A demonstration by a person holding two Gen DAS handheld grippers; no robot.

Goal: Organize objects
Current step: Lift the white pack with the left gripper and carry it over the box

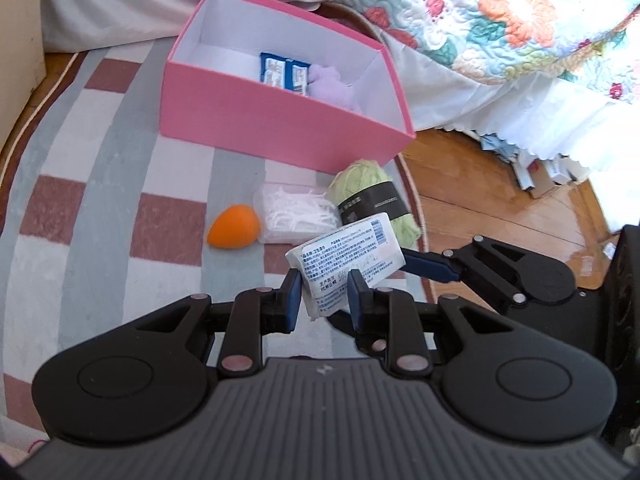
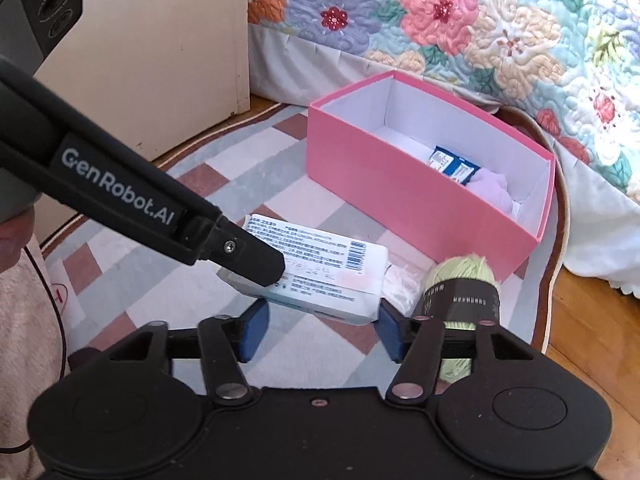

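Tissue pack lifted, transfer to box pending.

Left hand-held gripper (image 1: 324,292) pinches the white tissue pack (image 1: 346,262); right hand-held gripper (image 2: 320,326) stands spread at the pack's end, pads clear. In front of the pink box (image 1: 280,128): green yarn (image 1: 372,196), floss picks bag (image 1: 296,210), orange sponge (image 1: 234,226), unsorted. Inside: blue packets (image 1: 284,72), lilac item (image 1: 332,86).

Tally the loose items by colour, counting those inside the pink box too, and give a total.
White: 2, tissue pack, floss-pick bag
Orange: 1, sponge egg
Green: 1, yarn skein
Blue: 1, twin packet
Lilac: 1, soft item
Total: 6
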